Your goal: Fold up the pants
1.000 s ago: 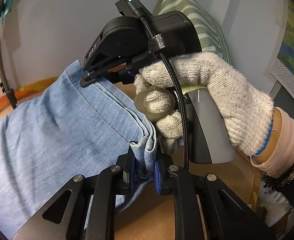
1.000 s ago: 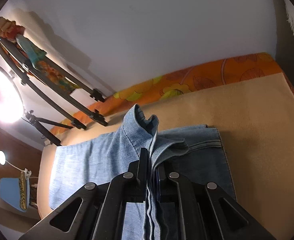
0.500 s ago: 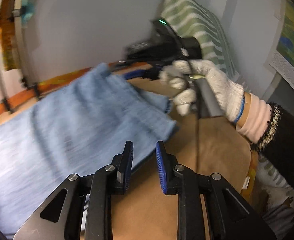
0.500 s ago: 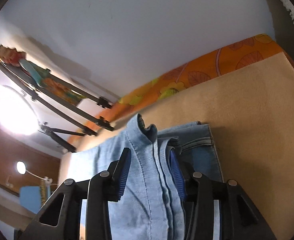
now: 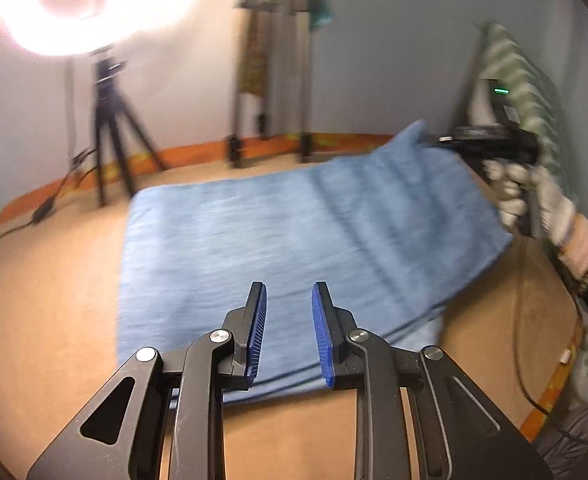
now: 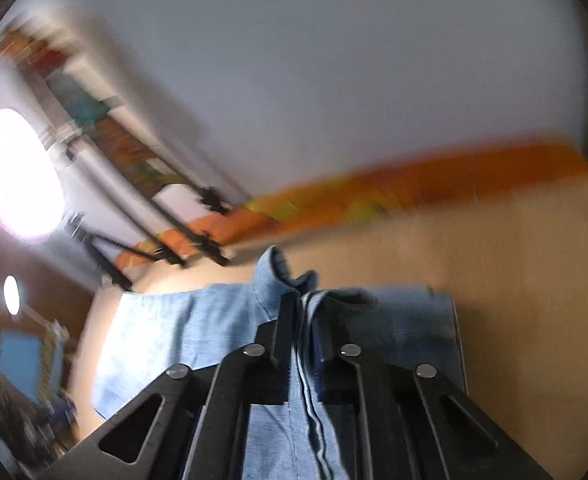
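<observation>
The left gripper (image 5: pixel 285 330), having let go, is hovering spread and empty over the near edge of the pants (image 5: pixel 294 240), which are lying on the tan surface (image 5: pixel 45 312). The right gripper (image 6: pixel 304 334) is pinching the far-right corner; folding it leftward likely follows.

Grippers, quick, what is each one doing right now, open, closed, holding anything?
Left gripper: open, nothing between its pads, above the pants.
Right gripper: closed on a bunched fold of the pants.

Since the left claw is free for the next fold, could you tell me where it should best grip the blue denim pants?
Probably the near right corner of the blue denim pants, approached from the front edge: its stacked layers overhang there, opposite the corner the right claw pinches.
</observation>
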Demonstrator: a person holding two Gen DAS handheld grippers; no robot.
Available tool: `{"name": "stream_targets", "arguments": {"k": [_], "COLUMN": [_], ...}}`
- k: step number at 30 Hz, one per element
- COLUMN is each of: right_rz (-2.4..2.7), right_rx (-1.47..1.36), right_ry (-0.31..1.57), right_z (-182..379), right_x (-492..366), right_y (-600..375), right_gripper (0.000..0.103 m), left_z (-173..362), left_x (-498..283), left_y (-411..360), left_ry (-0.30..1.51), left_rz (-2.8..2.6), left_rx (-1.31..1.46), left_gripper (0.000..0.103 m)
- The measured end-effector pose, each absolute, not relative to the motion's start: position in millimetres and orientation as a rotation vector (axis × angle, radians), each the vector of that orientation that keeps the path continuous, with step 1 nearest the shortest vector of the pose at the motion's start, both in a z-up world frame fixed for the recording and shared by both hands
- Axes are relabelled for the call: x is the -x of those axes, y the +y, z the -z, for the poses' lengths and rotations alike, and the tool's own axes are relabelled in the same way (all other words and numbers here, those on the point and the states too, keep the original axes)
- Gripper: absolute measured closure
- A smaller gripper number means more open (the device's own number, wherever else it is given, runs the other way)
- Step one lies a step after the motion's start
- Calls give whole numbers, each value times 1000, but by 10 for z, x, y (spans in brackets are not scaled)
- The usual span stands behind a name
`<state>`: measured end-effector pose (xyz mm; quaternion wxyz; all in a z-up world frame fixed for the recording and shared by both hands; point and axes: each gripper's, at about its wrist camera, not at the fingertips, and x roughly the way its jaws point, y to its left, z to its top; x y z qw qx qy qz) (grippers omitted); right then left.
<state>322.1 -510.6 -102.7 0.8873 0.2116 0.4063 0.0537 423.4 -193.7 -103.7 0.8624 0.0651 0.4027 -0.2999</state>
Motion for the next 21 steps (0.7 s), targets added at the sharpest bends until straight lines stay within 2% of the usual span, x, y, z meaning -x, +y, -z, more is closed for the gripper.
{"name": "stream_targets", "arguments": {"k": [3,5,8,10,16,19,21], "right_rz": [-77,22,191,185,77,45,14], "right_rx": [-261,-223,-257,-355,-379,-364,-370], "right_ry": [797,865,939,904,851,854,845], "right_z": [939,1059,1193,1159,895,781,730], "right_x": [-3158,-3197,-3175,-3067,-2935,-2902,-2859], "right_y": [-5020,-5120,-5380,-5514,-5238,-4942,-4737], "right_gripper": [99,99,82,80,73,66,64], "left_z": [1084,1106,1096,1104,1103,1119,1131], "left_x": [-4305,-4333,-4352,-4371,-4374,-4371,-4377], "left_y": [-1788,-1689,-1579,-1512,-1304,-1134,-1026], "left_ry": [844,848,845,850,854,867,872], "left_rz": [586,564,539,525,491,480,478], "left_rx": [-118,-112,-115,-115,-125,-81,-45], "left_gripper": [81,81,81,81,81,64,60]}}
